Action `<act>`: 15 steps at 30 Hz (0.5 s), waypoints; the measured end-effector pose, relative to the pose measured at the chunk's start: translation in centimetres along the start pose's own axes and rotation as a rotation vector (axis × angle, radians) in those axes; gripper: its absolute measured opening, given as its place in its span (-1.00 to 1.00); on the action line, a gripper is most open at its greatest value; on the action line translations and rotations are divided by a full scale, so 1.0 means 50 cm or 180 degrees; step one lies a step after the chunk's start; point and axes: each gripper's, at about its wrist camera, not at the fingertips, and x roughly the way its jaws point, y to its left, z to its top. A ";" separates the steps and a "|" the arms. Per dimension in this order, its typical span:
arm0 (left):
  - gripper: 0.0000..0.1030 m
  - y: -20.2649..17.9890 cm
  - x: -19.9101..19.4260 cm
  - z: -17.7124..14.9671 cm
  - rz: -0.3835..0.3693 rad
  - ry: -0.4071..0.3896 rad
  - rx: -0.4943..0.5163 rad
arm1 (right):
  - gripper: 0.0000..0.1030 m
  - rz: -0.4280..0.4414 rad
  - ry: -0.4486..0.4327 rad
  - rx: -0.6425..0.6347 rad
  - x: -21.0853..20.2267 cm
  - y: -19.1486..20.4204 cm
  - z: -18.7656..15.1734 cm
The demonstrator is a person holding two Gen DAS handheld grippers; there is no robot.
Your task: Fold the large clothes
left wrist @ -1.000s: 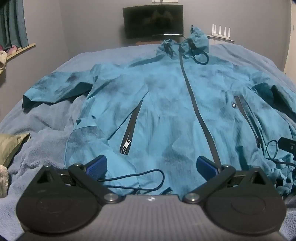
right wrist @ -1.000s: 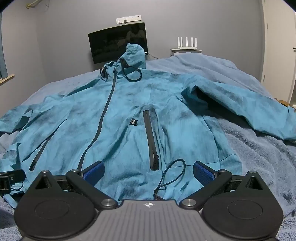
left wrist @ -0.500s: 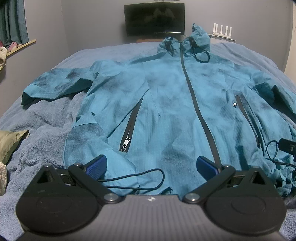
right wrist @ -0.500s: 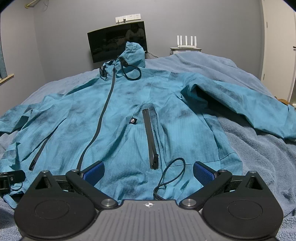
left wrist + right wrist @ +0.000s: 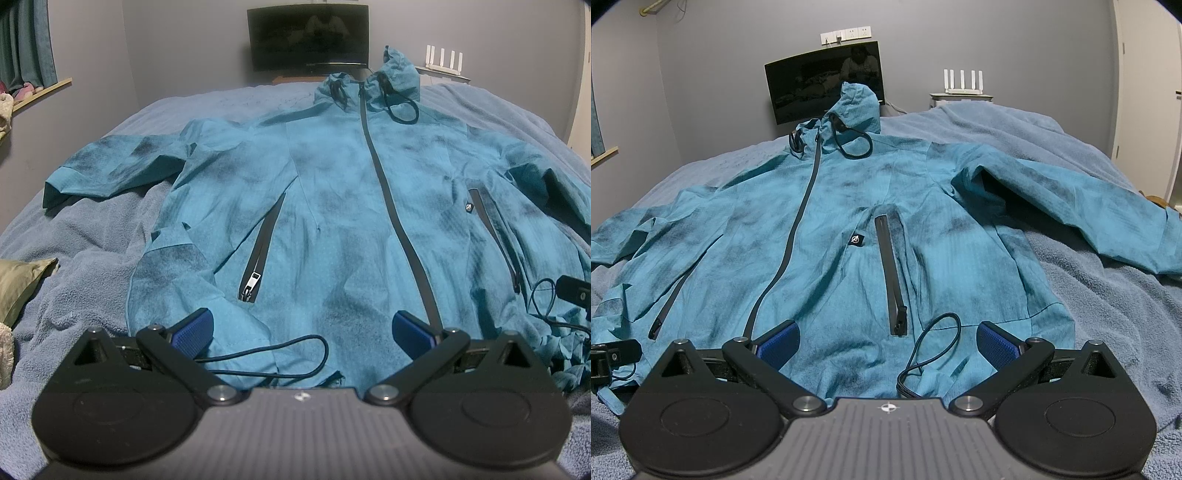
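Observation:
A teal hooded jacket (image 5: 332, 206) (image 5: 831, 229) lies front up and zipped on a blue blanket (image 5: 92, 251), hood at the far end, both sleeves spread sideways. My left gripper (image 5: 303, 330) hovers open over the hem's left part, above a dark drawcord loop (image 5: 295, 354). Over the hem's right part my right gripper (image 5: 886, 338) is open too, a second cord loop (image 5: 931, 350) lying between its blue pads (image 5: 995, 345). Nothing is held. The right gripper's tip (image 5: 572, 291) shows at the left wrist view's right edge; the left gripper's tip (image 5: 613, 356) at the right wrist view's left edge.
A dark monitor (image 5: 308, 37) (image 5: 823, 86) and a white router (image 5: 960, 79) stand beyond the bed's far end. An olive pillow (image 5: 18, 284) lies at the left edge. A curtain (image 5: 26, 40) and a ledge are at the far left; a white door (image 5: 1145, 92) is at the right.
Both grippers have tilted or risen slightly, so the jacket sits lower in each view and more wall shows. They stay open. The jacket has not moved.

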 end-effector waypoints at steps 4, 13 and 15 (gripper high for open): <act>1.00 0.000 0.000 0.000 -0.0001 0.0002 0.0000 | 1.00 0.0000 0.0004 0.0001 0.000 0.000 0.000; 1.00 0.000 0.001 0.000 0.0000 0.0006 0.0000 | 1.00 0.0001 0.0009 0.0003 0.002 0.000 0.001; 1.00 0.000 0.001 0.000 0.0000 0.0007 0.0001 | 1.00 0.0001 0.0010 0.0003 0.002 0.000 0.001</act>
